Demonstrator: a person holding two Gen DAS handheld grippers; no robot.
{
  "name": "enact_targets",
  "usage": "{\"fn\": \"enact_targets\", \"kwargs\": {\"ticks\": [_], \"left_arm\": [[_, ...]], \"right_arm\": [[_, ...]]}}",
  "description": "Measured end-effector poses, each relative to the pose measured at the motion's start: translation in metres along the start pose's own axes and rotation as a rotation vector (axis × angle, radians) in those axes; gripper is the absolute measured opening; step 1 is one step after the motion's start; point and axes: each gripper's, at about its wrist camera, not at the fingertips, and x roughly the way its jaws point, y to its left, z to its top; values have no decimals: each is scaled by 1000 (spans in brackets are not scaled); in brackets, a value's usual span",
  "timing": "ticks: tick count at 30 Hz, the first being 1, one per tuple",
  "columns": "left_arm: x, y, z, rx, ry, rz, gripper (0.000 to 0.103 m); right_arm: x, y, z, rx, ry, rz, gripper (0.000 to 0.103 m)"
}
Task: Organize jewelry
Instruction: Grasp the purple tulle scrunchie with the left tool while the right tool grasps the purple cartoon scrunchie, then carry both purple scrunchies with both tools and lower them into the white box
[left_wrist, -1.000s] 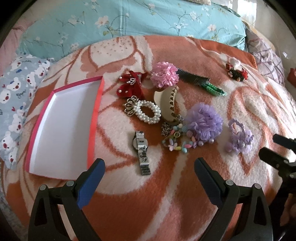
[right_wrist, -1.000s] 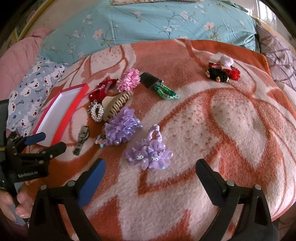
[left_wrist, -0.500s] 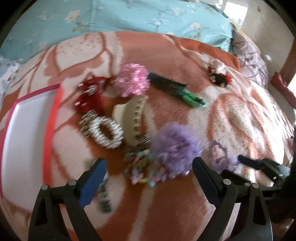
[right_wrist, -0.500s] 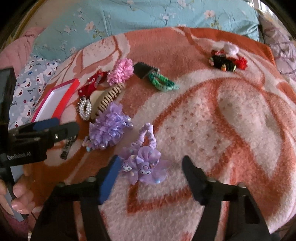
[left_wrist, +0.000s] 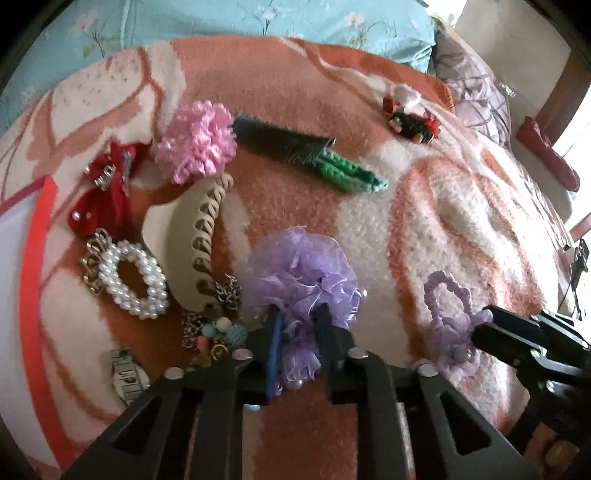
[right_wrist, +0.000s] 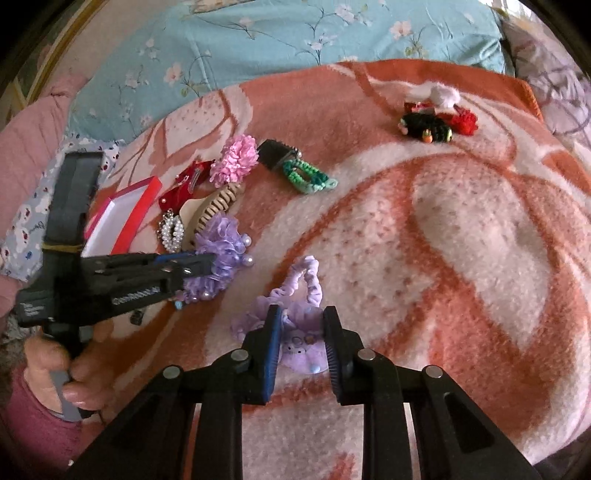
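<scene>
Purple puff scrunchie (left_wrist: 306, 273) pinched in left gripper (left_wrist: 301, 332); right gripper (right_wrist: 301, 332) jaws closing around purple bow hair tie (right_wrist: 295, 317).

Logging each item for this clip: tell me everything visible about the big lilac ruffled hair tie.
The lilac ruffled hair tie is a puffy ball of sheer, gauzy frills with small pearl-like beads at its edges. It lies on the orange-and-white blanket, just right of the beige claw clip and beside the beaded bracelet. The left claw has shut on its near frills, bunching them between the pads; the rest still rests on the blanket.
</scene>
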Motion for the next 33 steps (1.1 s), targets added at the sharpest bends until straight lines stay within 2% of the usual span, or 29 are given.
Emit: {"fn": "enact_targets", "kwargs": {"ticks": [8, 17, 24, 33], "left_arm": [[-52, 22, -16, -63, -99, -11, 10], [-130, 62, -58, -172, -194, 11, 10], [-181, 96, -92, -254, -250, 75, 10], [-223, 143, -123, -351, -285, 157, 10]], "right_arm": [[-14, 22, 10, -40, -50, 37, 22], [-14, 64, 23, -93, -54, 131, 22], [-5, 106, 31, -145, -41, 214, 22], [15, 178, 42, -240, -17, 325, 22]]}}
